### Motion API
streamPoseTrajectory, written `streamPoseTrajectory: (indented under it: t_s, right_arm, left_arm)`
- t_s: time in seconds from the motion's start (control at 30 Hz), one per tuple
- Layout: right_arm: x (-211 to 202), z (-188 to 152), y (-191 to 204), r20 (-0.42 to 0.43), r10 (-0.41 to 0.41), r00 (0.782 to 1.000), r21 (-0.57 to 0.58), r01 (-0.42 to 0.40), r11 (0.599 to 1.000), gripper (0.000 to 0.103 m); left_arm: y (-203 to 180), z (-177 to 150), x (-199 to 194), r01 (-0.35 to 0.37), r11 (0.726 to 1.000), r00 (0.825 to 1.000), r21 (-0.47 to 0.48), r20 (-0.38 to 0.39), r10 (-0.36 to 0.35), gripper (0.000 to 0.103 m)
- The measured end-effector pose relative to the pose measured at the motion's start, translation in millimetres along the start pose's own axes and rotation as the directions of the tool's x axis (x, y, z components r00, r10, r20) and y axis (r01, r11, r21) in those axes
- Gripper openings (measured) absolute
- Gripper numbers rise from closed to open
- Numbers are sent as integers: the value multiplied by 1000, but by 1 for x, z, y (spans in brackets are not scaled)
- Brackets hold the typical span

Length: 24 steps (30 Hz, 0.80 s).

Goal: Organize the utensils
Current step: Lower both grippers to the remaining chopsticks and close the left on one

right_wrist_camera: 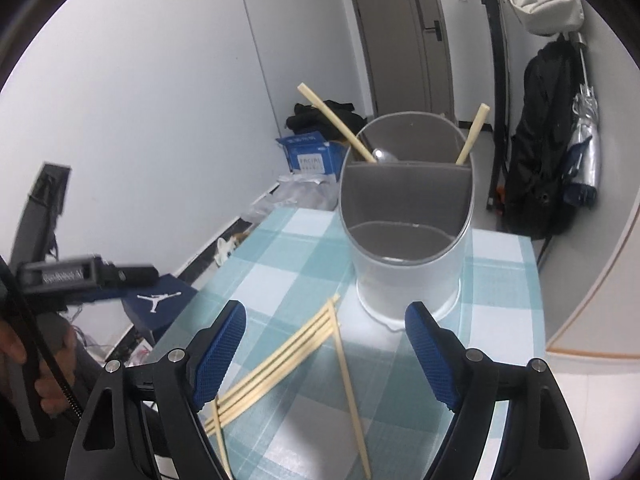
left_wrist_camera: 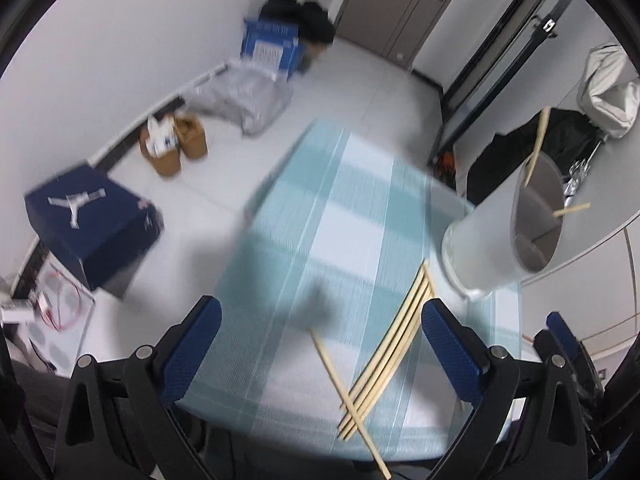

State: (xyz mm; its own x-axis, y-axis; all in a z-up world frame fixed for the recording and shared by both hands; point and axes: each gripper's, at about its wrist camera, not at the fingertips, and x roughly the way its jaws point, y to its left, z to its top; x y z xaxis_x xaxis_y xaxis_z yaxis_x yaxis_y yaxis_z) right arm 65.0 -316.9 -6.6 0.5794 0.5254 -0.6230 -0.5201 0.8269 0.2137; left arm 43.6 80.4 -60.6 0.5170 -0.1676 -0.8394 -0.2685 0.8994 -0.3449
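Hovering over the checked desk (left_wrist_camera: 344,184), I have both sets of tongs spread wide with nothing between the pads and nothing touched. Starting on the left: my left tongs (left_wrist_camera: 320,344) frame the loose chopsticks (left_wrist_camera: 390,344), a fan of four or so lying flat on the cloth just short of my pads and a little toward the right one, long axis running from about seven o'clock up to one o'clock, with a single stray chopstick (left_wrist_camera: 344,390) crossing them from eleven down to five. The holder (left_wrist_camera: 484,248) stands at about two o'clock from these tongs, just beyond the far tips of the fan. Moving right: my right tongs (right_wrist_camera: 326,354) see the same fan (right_wrist_camera: 280,356) at about nine o'clock, close by the left pad, while the stray stick (right_wrist_camera: 352,396) runs nearly straight between the pads, twelve to six. The holder (right_wrist_camera: 408,268) sits dead ahead at twelve, two chopsticks already leaning in its rear compartment (right_wrist_camera: 404,140). I judge the right tongs better lined up on the stray stick, the left on the fan.
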Motion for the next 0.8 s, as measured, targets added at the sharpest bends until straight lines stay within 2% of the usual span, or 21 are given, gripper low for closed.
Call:
streamPoseTrajectory:
  t_s: [0.07, 0.2, 0.27, 0.3, 0.43, 0.53, 0.7, 0.73, 0.8]
  right_arm:
    - [3, -1, 0, -9, -3, 1000, 3, 3, 1000, 82]
    - [8, -8, -1, -41, -7, 999, 7, 7, 1000, 82]
    - [10, -9, -3, -51, -2, 999, 20, 3, 1000, 82]
    - [9, -10, -4, -55, 3, 998, 27, -1, 1000, 82]
    - [8, -13, -7, -60, 8, 998, 34, -6, 999, 82]
    - [6, -14, -11, -60, 13, 998, 45, -11, 999, 82]
    - [2, -16, -16, -58, 20, 998, 66, -16, 998, 82]
    - [2, -16, -16, -60, 21, 998, 70, -17, 997, 82]
    - [2, -16, -16, -66, 26, 998, 72, -21, 997, 82]
  left_arm:
    - [2, -6, 10, -13, 1000, 999, -7, -37, 13, 97]
    - [2, -14, 32, -11, 1000, 991, -20, -133, 8, 78]
    - [0, -18, 42, -22, 1000, 985, -8, -169, 21, 73]
    - [0, -19, 45, -25, 1000, 984, -3, -178, 24, 66]
    - [-5, -21, 58, -38, 999, 971, 6, -235, 39, 51]
    - [-8, -25, 62, -57, 998, 966, 15, -251, 59, 45]
    - [-17, -25, 61, -94, 995, 964, 36, -246, 100, 20]
    - [-18, -24, 61, -104, 994, 963, 35, -244, 110, 18]
    - [-21, -24, 62, -127, 991, 962, 38, -238, 132, 6]
